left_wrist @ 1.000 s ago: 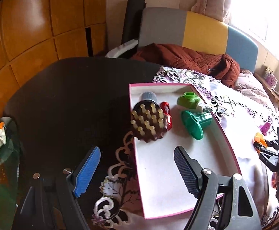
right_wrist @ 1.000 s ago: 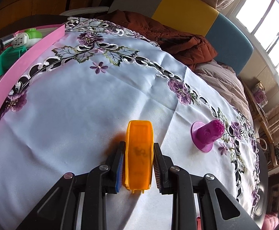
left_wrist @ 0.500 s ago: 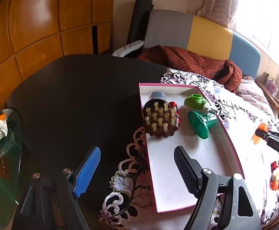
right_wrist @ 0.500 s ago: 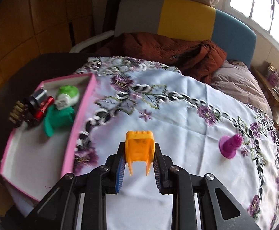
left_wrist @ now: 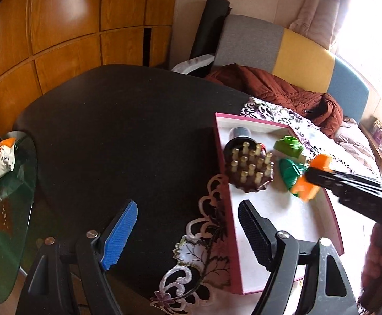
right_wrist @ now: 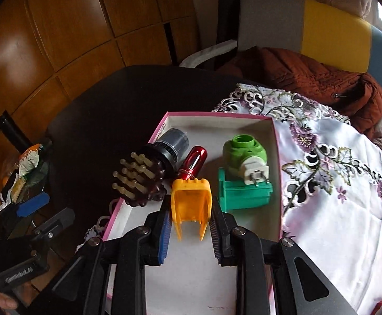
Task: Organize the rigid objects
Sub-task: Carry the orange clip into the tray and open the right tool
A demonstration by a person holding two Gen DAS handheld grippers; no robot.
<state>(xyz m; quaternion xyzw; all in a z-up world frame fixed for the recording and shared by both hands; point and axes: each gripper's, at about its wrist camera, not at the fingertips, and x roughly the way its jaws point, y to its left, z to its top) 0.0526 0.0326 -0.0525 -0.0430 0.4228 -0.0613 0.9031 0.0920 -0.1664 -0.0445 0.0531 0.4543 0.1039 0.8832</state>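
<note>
A lived-in home room is shown. Warm wood panelling [left_wrist: 59,26] is seen behind a dark round worktop [left_wrist: 117,136] partly covered by an embroidered floral cloth [right_wrist: 335,183]. A sofa [left_wrist: 303,63] in grey, yellow and blue is set beside it, with a rust quilted jacket [right_wrist: 322,81] thrown over it. Curtains [left_wrist: 319,13] are hung by a bright window.

Dark round table [left_wrist: 117,131], embroidered floral tablecloth [right_wrist: 343,210]. Rust quilted jacket [left_wrist: 282,92] on grey/yellow/blue sofa [left_wrist: 295,52]. Snack packet [left_wrist: 0,160] on glass side table [left_wrist: 10,236]. Wood-panelled wall [left_wrist: 73,26].
</note>
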